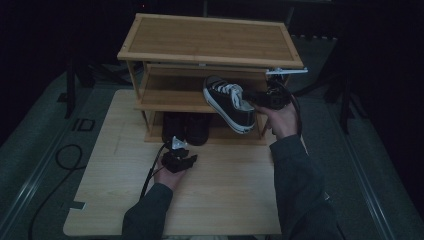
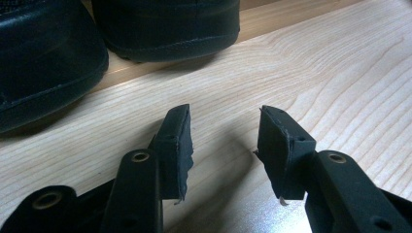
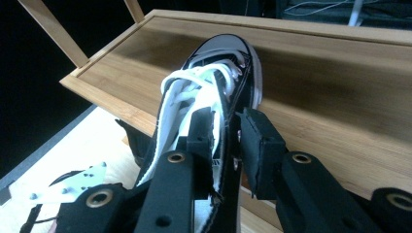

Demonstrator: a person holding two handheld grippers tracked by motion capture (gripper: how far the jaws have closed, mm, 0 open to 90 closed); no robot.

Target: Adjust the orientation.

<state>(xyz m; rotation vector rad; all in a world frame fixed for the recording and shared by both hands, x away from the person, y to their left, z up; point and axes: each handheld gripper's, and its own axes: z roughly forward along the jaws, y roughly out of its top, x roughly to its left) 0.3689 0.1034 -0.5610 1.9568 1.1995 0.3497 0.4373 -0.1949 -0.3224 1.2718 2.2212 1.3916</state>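
A dim overhead scene: at centre right, the right gripper (image 1: 256, 99) held a black-and-white sneaker (image 1: 229, 102) before a wooden shoe rack (image 1: 210, 40). Lower centre, the left gripper (image 1: 178, 156) rested on the table (image 1: 225, 200), near what seemed dark shoes (image 1: 187, 127).

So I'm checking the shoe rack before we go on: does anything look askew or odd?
Yes: the sneaker is tilted in the air at the rack's middle shelf, pinched by its side wall in the right tool, not set down. The black shoes sit level on the bottom shelf.
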